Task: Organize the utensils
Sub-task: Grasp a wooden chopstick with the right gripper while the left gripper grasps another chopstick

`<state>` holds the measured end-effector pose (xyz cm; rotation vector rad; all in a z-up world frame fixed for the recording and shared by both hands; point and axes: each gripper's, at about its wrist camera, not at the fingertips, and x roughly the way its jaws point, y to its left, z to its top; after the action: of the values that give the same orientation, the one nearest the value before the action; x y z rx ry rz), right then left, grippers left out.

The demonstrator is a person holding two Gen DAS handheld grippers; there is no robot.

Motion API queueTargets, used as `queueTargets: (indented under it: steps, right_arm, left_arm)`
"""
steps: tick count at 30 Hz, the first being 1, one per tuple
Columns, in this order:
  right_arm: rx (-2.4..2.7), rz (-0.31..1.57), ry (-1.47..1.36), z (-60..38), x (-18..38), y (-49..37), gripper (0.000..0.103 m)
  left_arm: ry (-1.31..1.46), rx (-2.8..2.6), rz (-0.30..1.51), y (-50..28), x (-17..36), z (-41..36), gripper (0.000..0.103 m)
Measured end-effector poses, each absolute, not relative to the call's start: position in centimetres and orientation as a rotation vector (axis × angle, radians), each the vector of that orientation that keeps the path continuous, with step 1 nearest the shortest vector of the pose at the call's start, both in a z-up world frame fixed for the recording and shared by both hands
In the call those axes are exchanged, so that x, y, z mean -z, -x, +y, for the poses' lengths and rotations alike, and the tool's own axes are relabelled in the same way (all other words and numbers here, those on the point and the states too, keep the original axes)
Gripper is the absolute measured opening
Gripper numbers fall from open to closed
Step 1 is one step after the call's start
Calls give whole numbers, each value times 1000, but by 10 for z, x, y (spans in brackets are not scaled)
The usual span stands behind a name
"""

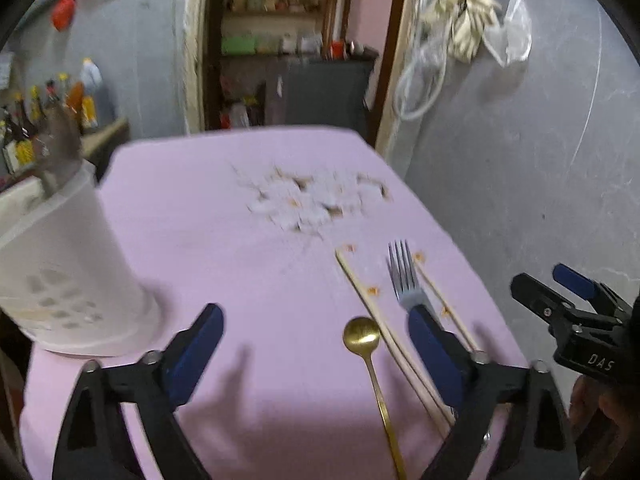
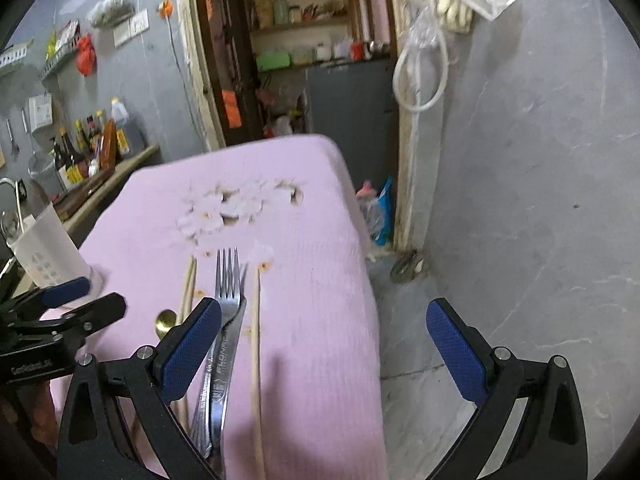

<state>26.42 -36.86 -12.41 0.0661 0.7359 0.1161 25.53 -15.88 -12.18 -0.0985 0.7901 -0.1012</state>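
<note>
On my far left a white holder (image 1: 68, 264) stands upright on the pink table (image 1: 224, 240), near its left edge, with something grey sticking out of its top that is too blurred for me to name. My left tongs (image 1: 316, 344) hang over the cloth beside it, their blue pads (image 1: 196, 356) spread wide with nothing between them but bare cloth and the bowl of a gold spoon (image 1: 362, 334). The spoon lies flat with its handle running back toward me. Just to its right lie two pale chopsticks (image 1: 384, 332) side by side, then a steel fork (image 2: 229, 292) with its prongs pointing away, and a table knife (image 2: 224, 368) lying against it. A third chopstick (image 2: 256, 344) lies alone just right of the fork. Farther up the table is a patch of torn white scraps (image 2: 228, 208). My right tongs (image 2: 324, 348) are spread wide too and pinch nothing; their left pad (image 2: 192, 348) sits over the fork's handle, and the right one is out past the table edge, above the grey floor (image 2: 520, 240).
</note>
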Motion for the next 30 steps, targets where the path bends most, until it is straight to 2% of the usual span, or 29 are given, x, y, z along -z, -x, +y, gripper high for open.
queueTargets:
  steps: [2, 6, 8, 9, 10, 13, 16, 18, 30]
  right_arm:
    - [-136, 758, -50, -361, 131, -271, 75]
    - [-208, 802, -35, -347, 144, -287, 57]
    - [-240, 832, -19, -339, 151, -292, 40]
    - [-252, 842, -15, -337, 153, -293, 36]
    - [-261, 852, -7, -334, 156, -293, 34]
    - [-268, 852, -8, -333, 157, -293, 32]
    - [-275, 850, -3, -331, 155, -295, 23]
    - [-290, 854, 11, -328, 155, -297, 19]
    - [-336, 928, 73, -314, 158, -312, 18]
  left_arm:
    - [118, 126, 851, -265, 133, -159, 72]
    - [152, 152, 953, -278, 153, -162, 51]
    - [157, 157, 961, -279, 156, -162, 46]
    - [162, 166, 959, -279, 156, -162, 43]
    - [167, 181, 963, -279, 156, -162, 36]
    - [162, 205, 971, -279, 158, -166, 32]
    - [160, 227, 981, -282, 158, -169, 27]
    - [167, 248, 989, -285, 159, -169, 27]
    - [31, 354, 979, -299, 156, -180, 26]
